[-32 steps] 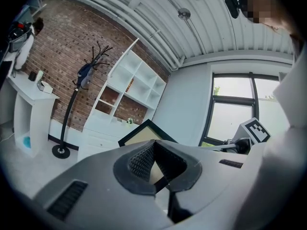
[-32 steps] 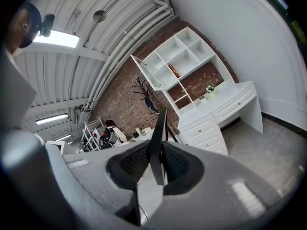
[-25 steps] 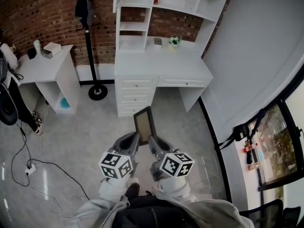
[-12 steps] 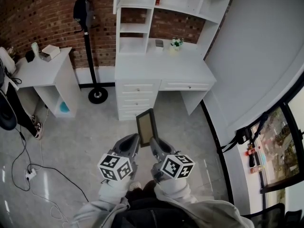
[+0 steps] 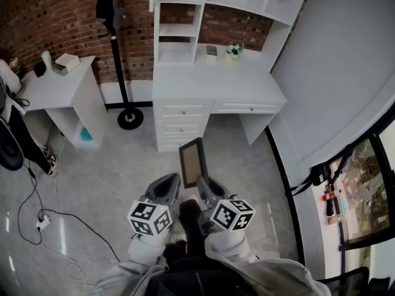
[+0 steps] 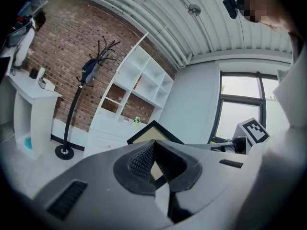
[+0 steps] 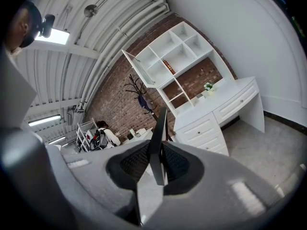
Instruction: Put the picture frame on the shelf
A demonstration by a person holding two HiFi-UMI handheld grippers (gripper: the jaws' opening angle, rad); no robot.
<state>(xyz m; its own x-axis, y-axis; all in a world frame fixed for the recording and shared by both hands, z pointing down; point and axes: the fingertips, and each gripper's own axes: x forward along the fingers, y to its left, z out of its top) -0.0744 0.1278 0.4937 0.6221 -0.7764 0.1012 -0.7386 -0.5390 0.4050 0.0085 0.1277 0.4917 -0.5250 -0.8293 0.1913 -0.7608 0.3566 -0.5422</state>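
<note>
Shelf is standing well ahead, placing not yet done; I'm clamping the picture frame with left gripper and right gripper.

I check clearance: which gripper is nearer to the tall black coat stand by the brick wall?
Left. In the head view the left gripper is below and right of the black coat stand; the right gripper is farther right.
</note>
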